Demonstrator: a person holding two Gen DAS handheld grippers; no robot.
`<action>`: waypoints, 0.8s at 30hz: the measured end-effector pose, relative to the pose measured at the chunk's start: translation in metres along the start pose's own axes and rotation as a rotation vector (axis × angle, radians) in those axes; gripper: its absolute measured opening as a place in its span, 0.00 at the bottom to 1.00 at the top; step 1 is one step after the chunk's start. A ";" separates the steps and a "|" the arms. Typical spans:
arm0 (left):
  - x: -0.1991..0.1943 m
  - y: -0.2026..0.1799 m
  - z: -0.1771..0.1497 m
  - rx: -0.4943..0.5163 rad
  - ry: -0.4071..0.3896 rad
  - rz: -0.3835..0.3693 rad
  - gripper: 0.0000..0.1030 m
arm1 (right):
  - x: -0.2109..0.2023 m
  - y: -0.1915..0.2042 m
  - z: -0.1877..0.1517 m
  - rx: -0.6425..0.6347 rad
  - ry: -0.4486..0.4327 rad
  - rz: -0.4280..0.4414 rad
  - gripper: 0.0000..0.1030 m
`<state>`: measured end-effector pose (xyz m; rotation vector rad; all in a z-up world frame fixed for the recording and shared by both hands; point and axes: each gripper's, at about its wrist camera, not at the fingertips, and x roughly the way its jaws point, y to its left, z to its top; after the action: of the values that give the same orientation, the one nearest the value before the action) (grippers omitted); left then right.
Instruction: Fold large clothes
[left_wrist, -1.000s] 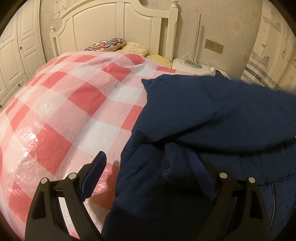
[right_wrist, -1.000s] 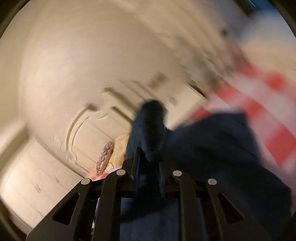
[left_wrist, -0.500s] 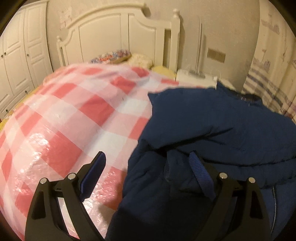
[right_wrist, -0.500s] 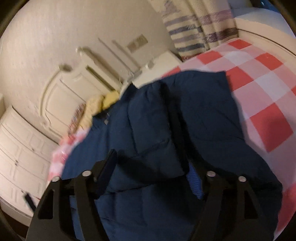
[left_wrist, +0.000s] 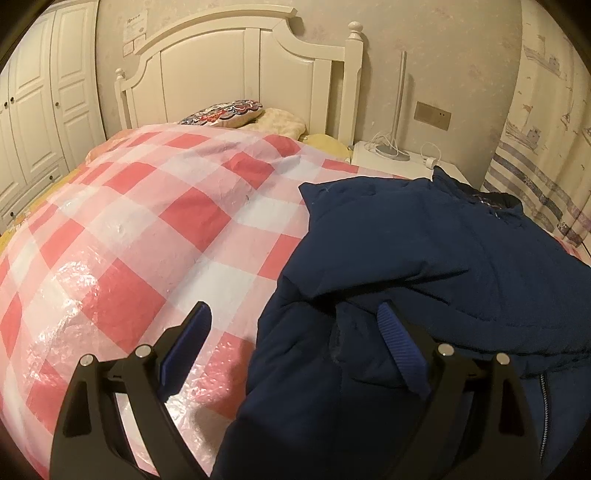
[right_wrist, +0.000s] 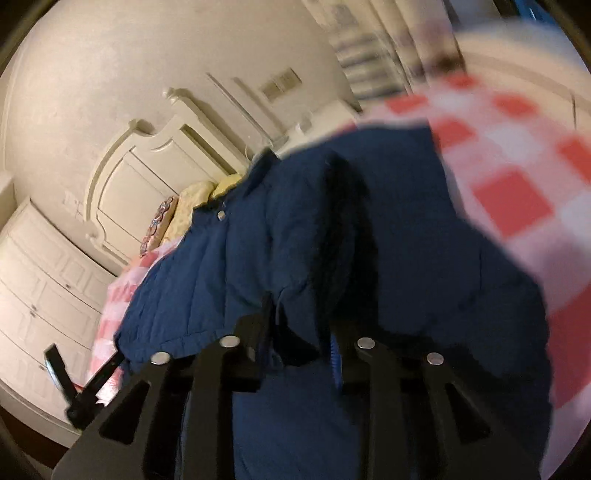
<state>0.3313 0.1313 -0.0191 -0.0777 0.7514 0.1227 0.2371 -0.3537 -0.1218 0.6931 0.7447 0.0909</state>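
A navy padded jacket (left_wrist: 424, 258) lies partly folded on the red-and-white checked bed cover (left_wrist: 147, 229), one flap laid over its body. My left gripper (left_wrist: 295, 325) is open just above the jacket's near left edge, its right finger over the fabric, its left finger over the cover. In the right wrist view the jacket (right_wrist: 369, 240) fills the middle. My right gripper (right_wrist: 301, 325) has its fingers partly closed with a fold of jacket fabric between them. That view is blurred by motion.
A white headboard (left_wrist: 240, 74) and pillows (left_wrist: 229, 112) stand at the far end of the bed. A white nightstand (left_wrist: 399, 160) with a lamp base and cable stands to its right. White wardrobe doors (left_wrist: 33, 122) line the left wall, a striped curtain (left_wrist: 535, 184) the right.
My right gripper was shut on the jacket and swinging it over, opened wide above it, and now its fingers have narrowed around a fold. My left gripper stayed open and lifted slightly.
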 end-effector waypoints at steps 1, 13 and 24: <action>-0.001 0.001 0.000 -0.005 -0.003 -0.004 0.88 | -0.005 -0.001 -0.002 0.008 -0.005 0.001 0.36; -0.047 -0.097 0.089 0.187 -0.144 -0.082 0.98 | -0.033 0.108 0.031 -0.466 -0.166 -0.170 0.74; 0.062 -0.125 0.041 0.296 0.072 -0.080 0.98 | 0.055 0.071 0.002 -0.544 0.031 -0.270 0.73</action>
<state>0.4217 0.0171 -0.0281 0.1708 0.8305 -0.0684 0.2909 -0.2826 -0.1100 0.0713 0.7928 0.0534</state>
